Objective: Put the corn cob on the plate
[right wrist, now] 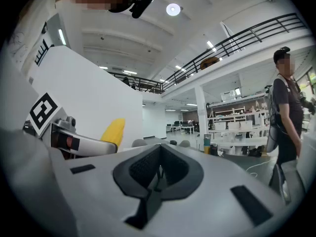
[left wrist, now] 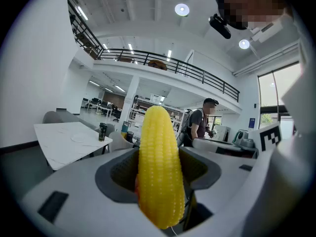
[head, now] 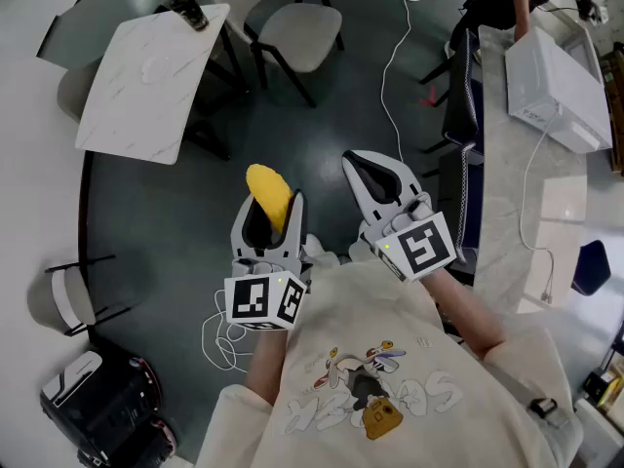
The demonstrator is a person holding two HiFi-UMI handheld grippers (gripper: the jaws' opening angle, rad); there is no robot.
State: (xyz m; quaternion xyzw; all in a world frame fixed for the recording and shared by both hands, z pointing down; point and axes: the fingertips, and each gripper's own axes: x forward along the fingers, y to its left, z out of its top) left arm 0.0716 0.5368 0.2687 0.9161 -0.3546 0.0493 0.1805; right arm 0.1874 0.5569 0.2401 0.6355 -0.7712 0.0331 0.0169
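Corn cob [head: 270, 196] stands nearly upright in the left tool [head: 274, 213], clamped between its two jaws and held in the air over the dark grey floor [head: 195, 213], well apart from any tabletop. Its lower end is buried between the jaws, so only the upper part rises clear of the tips. In the left gripper view its base sinks into the gap at the bottom. In the right gripper view only its yellow tip peeks out behind the left tool.

The cob is glossy yellow, tapered to a rounded tip and covered in neat rows of small kernels. Both tools have smooth white shells, dark ribbed pads inside the jaws and a cube with square markers at the back.

The right tool [head: 369, 169] is beside the left one, with its jaws closed together on nothing.

Beyond the tools, up and to the left in the head view, is a white marble-veined tabletop [head: 127, 115]. A dark can [head: 190, 13] stands at its far corner. A faint round shape [head: 156, 66] lies flat near the tabletop's middle, but it is too pale and small to tell whether it is the plate.
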